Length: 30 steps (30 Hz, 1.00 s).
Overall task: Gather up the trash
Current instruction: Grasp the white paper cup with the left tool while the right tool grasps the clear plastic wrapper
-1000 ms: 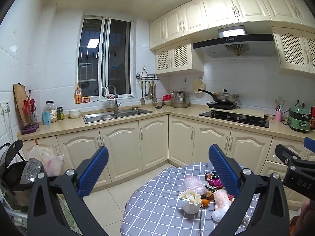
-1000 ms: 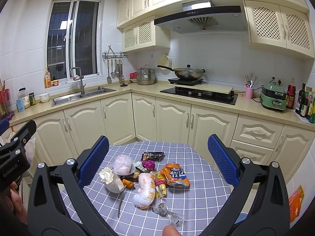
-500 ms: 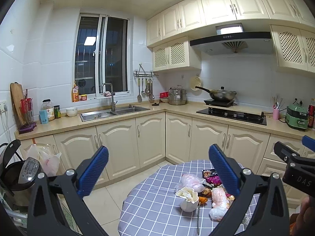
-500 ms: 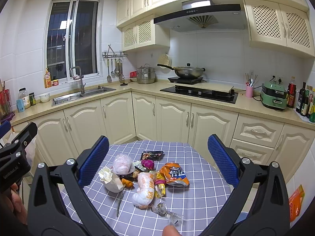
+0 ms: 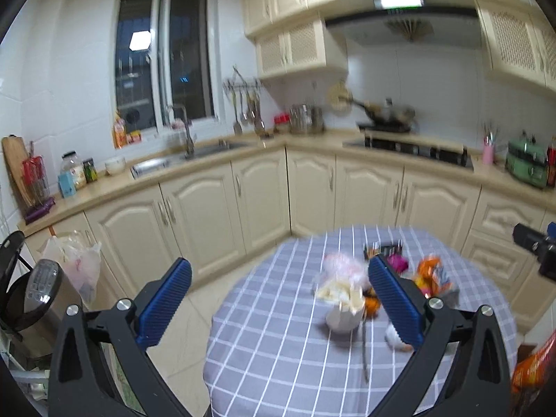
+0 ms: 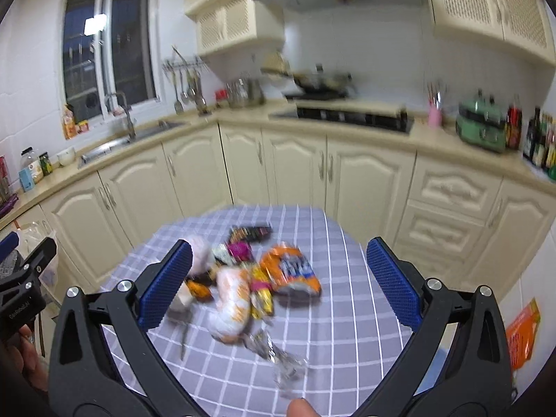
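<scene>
Risk assessment: both views are smeared, which suggests fast travel toward the table (image 6: 347, 330); in my judgement the chief hazard is arriving at the litter pile too quickly and scattering light wrappers over the cloth edge onto the floor. A second hazard is the white cup (image 5: 342, 316) stuffed with paper, standing upright at the near left of the pile with a utensil (image 5: 363, 351) lying just beside it; a careless sweep could tip it and spill its contents. The clear crumpled wrapper (image 6: 278, 354) nearest the viewer looks slippery and thin, so a shallow pinch may miss it.

Left gripper (image 5: 278, 302): jaws spread wide, nothing between them. In its view the cup and a pinkish bag (image 5: 342, 264) sit ahead and to the right, close against the right finger's line, not centred in the gap.

Right gripper (image 6: 278, 281): jaws likewise wide and empty. The trash lies on the table ahead, framed inside the gap but left of centre: an orange snack bag (image 6: 292, 271), a pale orange-printed packet (image 6: 232, 299), a magenta wrapper (image 6: 239, 250) and a dark wrapper (image 6: 253, 232) at the far side. Contact has not been made with any item. A fingertip (image 6: 299, 407) shows at the bottom edge
</scene>
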Each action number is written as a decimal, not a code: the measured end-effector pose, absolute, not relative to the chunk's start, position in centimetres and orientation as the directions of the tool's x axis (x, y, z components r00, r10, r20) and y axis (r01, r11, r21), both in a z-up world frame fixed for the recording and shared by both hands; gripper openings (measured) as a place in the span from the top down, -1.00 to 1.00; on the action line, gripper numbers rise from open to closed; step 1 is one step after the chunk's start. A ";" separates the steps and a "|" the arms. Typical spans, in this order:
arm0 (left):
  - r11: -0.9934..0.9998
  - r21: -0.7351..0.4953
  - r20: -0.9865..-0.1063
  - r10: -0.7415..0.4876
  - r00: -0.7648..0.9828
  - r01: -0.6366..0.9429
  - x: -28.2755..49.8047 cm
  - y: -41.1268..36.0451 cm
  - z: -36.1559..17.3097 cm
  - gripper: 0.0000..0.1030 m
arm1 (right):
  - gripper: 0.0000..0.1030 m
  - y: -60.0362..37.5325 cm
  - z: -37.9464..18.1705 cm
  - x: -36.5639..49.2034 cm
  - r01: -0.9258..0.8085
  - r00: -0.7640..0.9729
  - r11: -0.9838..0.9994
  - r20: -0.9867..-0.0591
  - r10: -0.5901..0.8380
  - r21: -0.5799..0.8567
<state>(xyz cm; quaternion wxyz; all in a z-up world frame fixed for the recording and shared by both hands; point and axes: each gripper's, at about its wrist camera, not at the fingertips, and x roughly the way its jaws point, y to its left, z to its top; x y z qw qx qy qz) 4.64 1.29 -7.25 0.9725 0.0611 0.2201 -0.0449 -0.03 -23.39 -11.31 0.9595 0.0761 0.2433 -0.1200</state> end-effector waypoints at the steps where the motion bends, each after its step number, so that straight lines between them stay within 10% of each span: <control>1: 0.986 0.112 -0.458 -0.059 0.887 0.124 5.2 1.0 -8.2 -0.92 | -0.91 -24.0 -12.3 0.3 0.274 0.837 0.958 -0.513 -0.192 0.088; 23: 0.987 -0.003 -0.625 -0.126 0.771 0.160 15.7 -4.5 -18.9 -0.90 | -0.91 -25.6 -24.3 3.1 0.160 0.596 0.987 -0.799 -0.082 0.019; 27: 0.986 -0.064 -0.655 -0.158 0.739 0.154 17.2 -4.0 -19.7 -0.08 | -0.91 -24.5 -25.3 4.3 0.075 0.567 0.997 -0.823 -0.030 0.015; 30: 0.985 -0.066 -0.655 -0.165 0.738 0.162 17.6 -3.6 -20.1 0.10 | -0.90 -23.8 -25.7 5.2 0.022 0.567 1.000 -0.824 -0.010 0.003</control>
